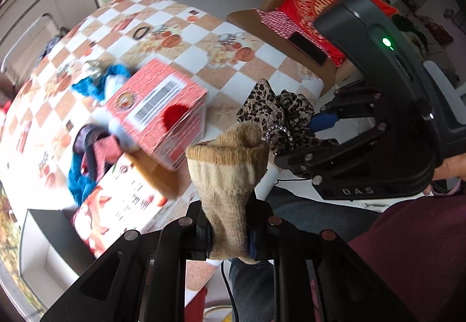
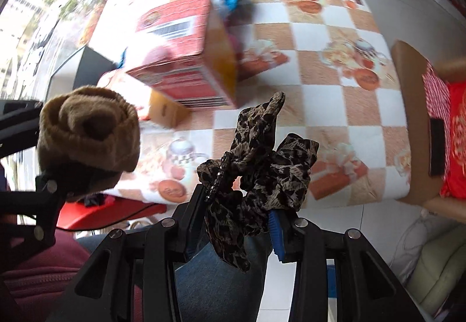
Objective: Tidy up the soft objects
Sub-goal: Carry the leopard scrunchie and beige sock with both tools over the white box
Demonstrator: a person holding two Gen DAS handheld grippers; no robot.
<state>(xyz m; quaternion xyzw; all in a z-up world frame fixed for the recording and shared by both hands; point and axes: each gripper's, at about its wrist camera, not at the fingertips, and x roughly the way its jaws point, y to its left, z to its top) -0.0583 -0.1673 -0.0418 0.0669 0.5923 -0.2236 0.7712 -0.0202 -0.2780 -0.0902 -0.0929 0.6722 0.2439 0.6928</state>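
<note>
"DAS" on the right hand-held gripper (image 1: 317, 121); the box (image 1: 157, 115) print seems unreadable

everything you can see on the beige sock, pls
The beige sock is a thick ribbed knit, tan at the cuff band and paler below it. The left tongs are shut on its lower part, so it stands up out of them with the open cuff on top; from the right wrist view the cuff looks rolled in on itself. It hangs in the air at the near table edge, close beside the leopard-print scrunchie; contact between them is unclear.
</note>
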